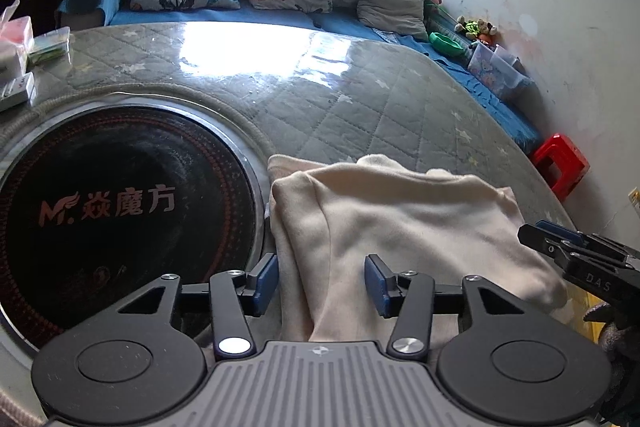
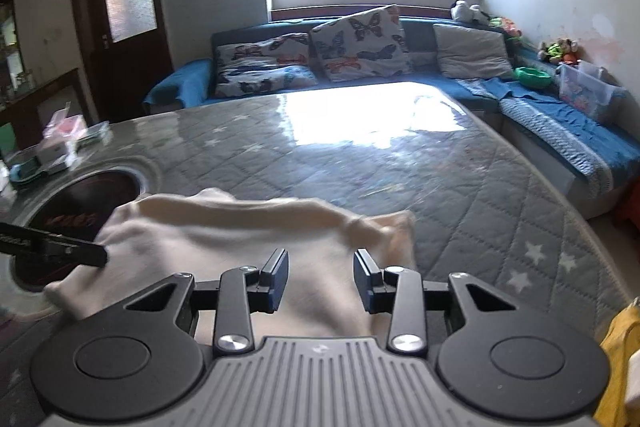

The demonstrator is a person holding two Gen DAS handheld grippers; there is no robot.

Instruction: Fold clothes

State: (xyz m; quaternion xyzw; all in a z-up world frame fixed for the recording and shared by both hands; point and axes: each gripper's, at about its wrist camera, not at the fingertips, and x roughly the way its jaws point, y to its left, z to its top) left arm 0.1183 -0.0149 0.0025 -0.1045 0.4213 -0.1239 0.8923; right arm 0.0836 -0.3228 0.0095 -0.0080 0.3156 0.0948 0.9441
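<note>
Far to my left, at the table's edge, sit a few small boxes and packets (image 1: 24,51), well apart from the work. Next comes the round black cooktop (image 1: 120,211) sunk into the table, its rim just beside the cloth. My left gripper (image 1: 322,283) hangs low over the near left part of the cream garment (image 1: 400,223), its blue-padded jaws spread wide with a ridge of fabric running between them; I cannot tell whether the pads touch the cloth, and they clamp nothing. The garment lies bunched and partly folded on the quilted grey table cover (image 1: 360,107), its left edge close to the cooktop and its far edge rumpled into soft humps. Moving right, my right gripper (image 2: 320,277) hovers over the garment's near right part, jaws likewise wide apart with bare cloth showing between them and nothing pinched. In the left wrist view that gripper's dark fingers reach in from the right toward the garment's right side. Beyond the table a blue sofa (image 2: 460,85) carries butterfly-print cushions (image 2: 360,45), and at the far right edge a yellow cloth (image 2: 620,359) shows.
</note>
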